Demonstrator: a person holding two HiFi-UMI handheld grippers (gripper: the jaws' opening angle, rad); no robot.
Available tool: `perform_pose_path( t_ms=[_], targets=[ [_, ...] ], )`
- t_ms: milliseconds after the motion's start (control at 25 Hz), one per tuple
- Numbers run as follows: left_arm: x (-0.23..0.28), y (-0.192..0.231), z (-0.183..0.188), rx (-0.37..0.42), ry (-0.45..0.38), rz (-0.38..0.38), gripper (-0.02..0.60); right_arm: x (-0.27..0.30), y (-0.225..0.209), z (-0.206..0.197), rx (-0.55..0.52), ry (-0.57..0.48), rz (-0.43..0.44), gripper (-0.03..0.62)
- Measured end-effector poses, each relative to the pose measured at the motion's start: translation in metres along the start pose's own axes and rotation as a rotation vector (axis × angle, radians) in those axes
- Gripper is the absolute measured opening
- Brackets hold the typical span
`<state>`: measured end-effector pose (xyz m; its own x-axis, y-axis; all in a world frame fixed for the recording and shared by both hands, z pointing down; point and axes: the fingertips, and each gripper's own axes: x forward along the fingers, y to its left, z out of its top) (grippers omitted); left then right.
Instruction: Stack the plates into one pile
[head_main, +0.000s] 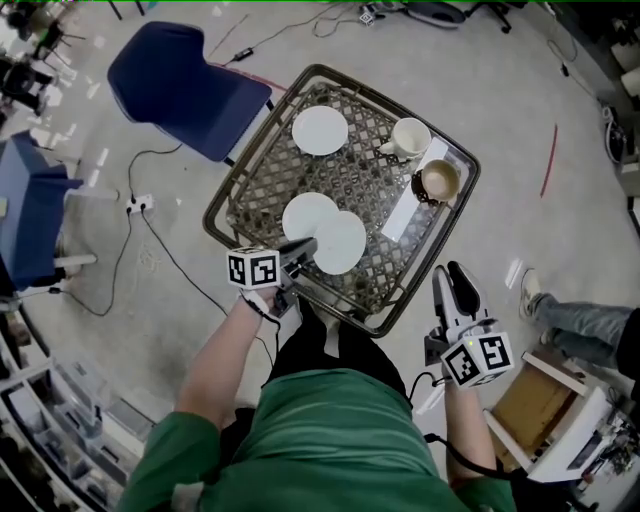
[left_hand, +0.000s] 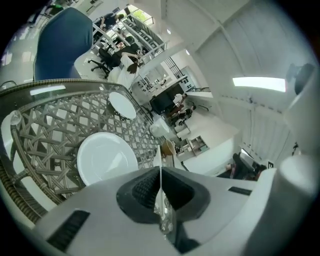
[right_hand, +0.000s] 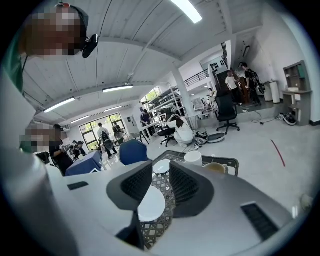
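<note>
Left hand-held gripper clamped on plate rim — hold level, centre over second plate just beside it, lower gently; right hand-held gripper apart, empty.

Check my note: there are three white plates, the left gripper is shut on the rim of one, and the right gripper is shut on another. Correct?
Not quite. The right gripper grips nothing: the right gripper view shows its jaws apart and empty. The rest stands: three white plates, with the left gripper shut on the rim of the nearest plate.
</note>
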<state>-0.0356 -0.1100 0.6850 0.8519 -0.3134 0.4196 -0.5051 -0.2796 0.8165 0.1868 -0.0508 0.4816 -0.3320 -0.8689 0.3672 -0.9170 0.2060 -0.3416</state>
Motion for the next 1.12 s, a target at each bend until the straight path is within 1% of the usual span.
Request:
perform_pose_path(
  t_ms=[200, 360, 480, 560, 800, 960, 1040, 1120],
  targets=[
    [-0.019, 0.027, 0.029, -0.048, -0.090, 0.036, 0.029, 0.001, 0.005, 0.003, -0.003, -0.004, -0.004, 0.124],
    [-0.024, 0.050, 0.044, -0.083, -0.126, 0.057, 0.030, -0.002, 0.000, 0.003, 0.030, -0.004, -0.019, 0.123],
    [-0.024, 0.072, 0.042, -0.107, -0.110, 0.092, 0.029, -0.003, -0.004, 0.000, 0.053, 0.000, -0.035, 0.120],
    [-0.021, 0.083, 0.039, -0.113, -0.092, 0.129, 0.029, -0.003, -0.006, 0.000, 0.060, 0.001, -0.043, 0.118],
    [-0.011, 0.104, 0.030, -0.109, -0.030, 0.252, 0.032, 0.003, -0.005, 0.000, 0.058, 0.007, -0.044, 0.115],
    [-0.012, 0.116, 0.029, -0.117, -0.019, 0.324, 0.032, 0.002, -0.002, 0.001, 0.057, 0.011, -0.042, 0.114],
    [-0.014, 0.125, 0.028, -0.092, -0.003, 0.383, 0.032, 0.001, -0.003, 0.000, 0.056, 0.013, -0.044, 0.114],
    [-0.014, 0.132, 0.026, -0.042, 0.030, 0.447, 0.032, 0.000, -0.005, 0.000, 0.058, 0.013, -0.047, 0.114]
  ],
)
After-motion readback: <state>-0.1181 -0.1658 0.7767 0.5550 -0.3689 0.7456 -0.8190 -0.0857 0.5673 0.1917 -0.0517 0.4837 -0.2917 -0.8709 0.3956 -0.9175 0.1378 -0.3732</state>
